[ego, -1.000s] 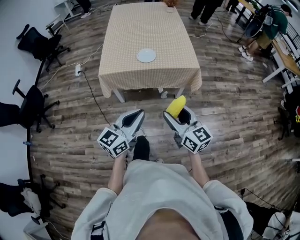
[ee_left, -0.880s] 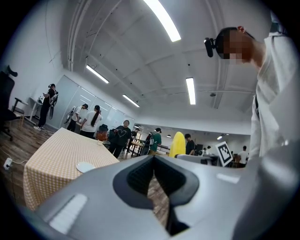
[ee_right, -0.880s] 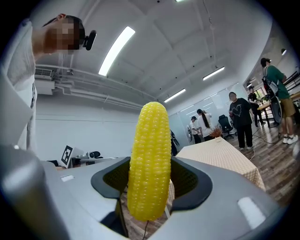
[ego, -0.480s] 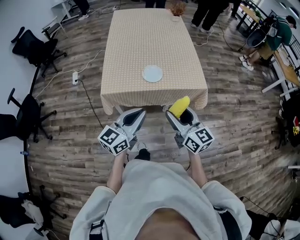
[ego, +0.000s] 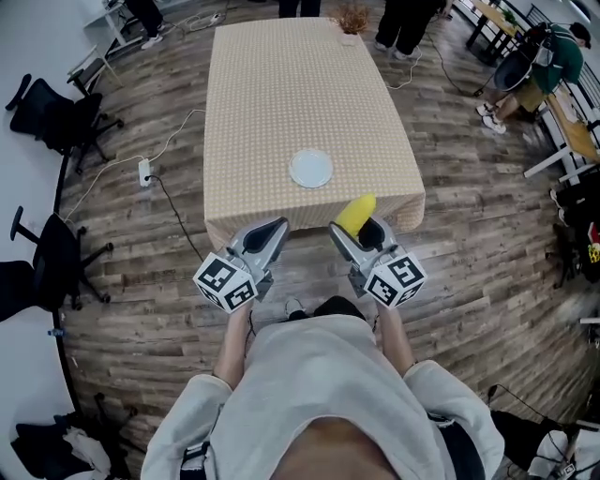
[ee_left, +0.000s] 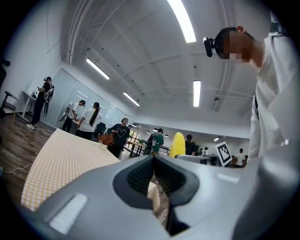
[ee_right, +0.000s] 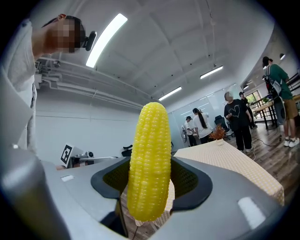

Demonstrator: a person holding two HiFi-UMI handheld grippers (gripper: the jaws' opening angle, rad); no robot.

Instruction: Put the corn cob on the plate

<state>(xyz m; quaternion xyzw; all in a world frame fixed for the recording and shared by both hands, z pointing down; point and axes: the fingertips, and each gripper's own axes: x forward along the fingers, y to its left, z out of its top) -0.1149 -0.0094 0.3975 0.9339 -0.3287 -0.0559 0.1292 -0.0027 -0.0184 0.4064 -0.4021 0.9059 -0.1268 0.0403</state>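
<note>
A yellow corn cob (ee_right: 150, 164) stands upright between the jaws of my right gripper (ee_right: 150, 180), which is shut on it. In the head view the corn cob (ego: 355, 214) and right gripper (ego: 362, 228) hover at the near edge of a table with a beige checked cloth (ego: 281, 94). A small white plate (ego: 310, 169) lies on the cloth, just beyond the gripper tips. My left gripper (ego: 269, 234) hangs level beside the right one. Its pads (ee_left: 140, 174) meet with nothing between them. The corn cob (ee_left: 177, 144) also shows in the left gripper view.
A small dried plant (ego: 353, 17) stands at the table's far end. Black office chairs (ego: 52, 117) line the left wall, and a power strip with a cable (ego: 144, 172) lies on the wooden floor. People stand beyond the table; one sits at a desk (ego: 553, 56) on the right.
Both grippers have come forward to the table, whose near edge and plate now lie much closer. The corn cob stays upright in the right gripper.
</note>
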